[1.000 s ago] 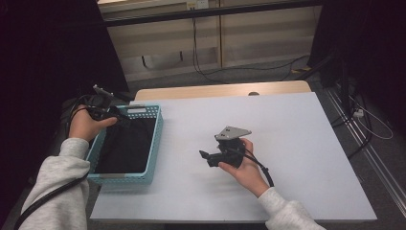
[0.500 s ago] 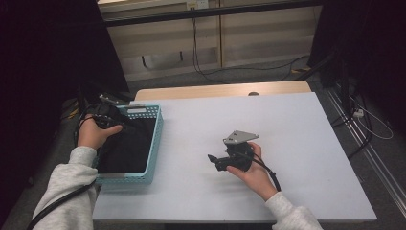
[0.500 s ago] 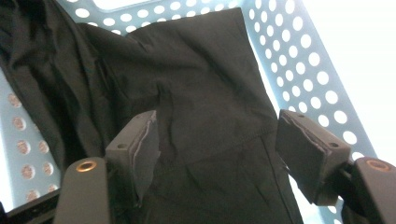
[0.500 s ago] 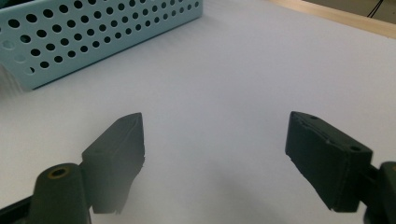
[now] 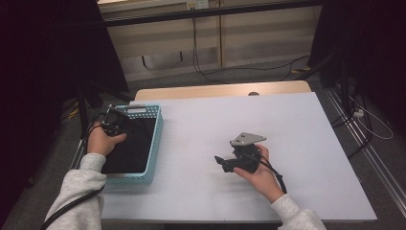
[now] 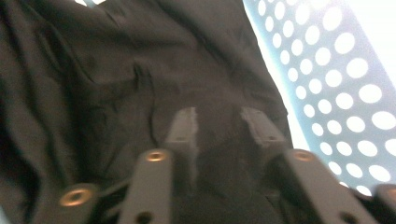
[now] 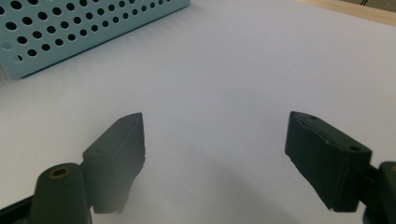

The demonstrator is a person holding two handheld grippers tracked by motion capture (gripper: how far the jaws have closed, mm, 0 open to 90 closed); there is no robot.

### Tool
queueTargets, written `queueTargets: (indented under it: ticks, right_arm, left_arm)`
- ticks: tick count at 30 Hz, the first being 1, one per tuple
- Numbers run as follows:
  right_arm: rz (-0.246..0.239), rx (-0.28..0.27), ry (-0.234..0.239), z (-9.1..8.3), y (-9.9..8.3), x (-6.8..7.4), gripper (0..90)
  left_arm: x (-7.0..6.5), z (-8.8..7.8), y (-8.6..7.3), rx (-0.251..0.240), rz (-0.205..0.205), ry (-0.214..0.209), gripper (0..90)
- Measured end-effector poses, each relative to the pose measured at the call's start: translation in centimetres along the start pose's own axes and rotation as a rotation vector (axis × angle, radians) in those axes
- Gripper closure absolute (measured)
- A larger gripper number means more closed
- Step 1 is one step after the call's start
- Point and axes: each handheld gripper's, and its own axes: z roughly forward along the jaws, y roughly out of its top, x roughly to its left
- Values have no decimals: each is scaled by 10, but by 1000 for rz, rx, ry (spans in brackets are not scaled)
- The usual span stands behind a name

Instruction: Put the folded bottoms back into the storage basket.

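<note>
Far left, on the table: a light-blue perforated basket holding dark cloth, still wholly inside and crumpled against the dotted wall. Down in it, the left gripper, jaws just closing, with a fold of that cloth bunched between the pads — pinched, by the look of it, though blur leaves the firmness unsure. Judged stage: grasp barely made, nothing lifted out yet. Right of the basket, well apart from it over bare tabletop, the right gripper, jaws spread wide and empty, pointing toward the basket. Left to do: raising the cloth clear of the rim and bringing it out onto the table.
</note>
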Motion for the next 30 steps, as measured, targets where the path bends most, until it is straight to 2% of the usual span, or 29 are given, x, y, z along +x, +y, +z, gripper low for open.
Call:
queueTargets:
  ticks: [3,6,9,11,14,15,17,22,24,30]
  right_arm:
    - [1,0,1,-1,-1,0,191]
    - [8,3,5,-1,-2,0,190]
    - [9,4,3,-1,-3,0,190]
    - [8,2,3,-1,-3,0,191]
    - [9,2,0,-1,-3,0,190]
    - [10,3,0,-1,-3,-1,190]
    - [11,4,-2,-2,-4,-1,190]
    - [12,3,-9,-5,-6,-3,190]
    - [11,4,-10,-6,-7,-4,190]
    - [11,0,-14,-8,-6,-5,190]
  left_arm:
    - [-1,13,-4,7,-10,-8,776]
    - [0,24,-7,29,6,0,803]
    - [1,34,-8,20,-3,11,820]
    - [3,36,-8,9,-25,14,843]
    - [3,36,-7,38,-45,1,862]
    - [2,36,-7,45,-64,-3,871]
    - [1,38,-9,39,-78,-13,899]
    - [-3,34,-13,67,-78,-37,900]
    - [-5,33,-14,71,-75,-41,900]
    - [-3,32,-17,49,-104,-53,892]
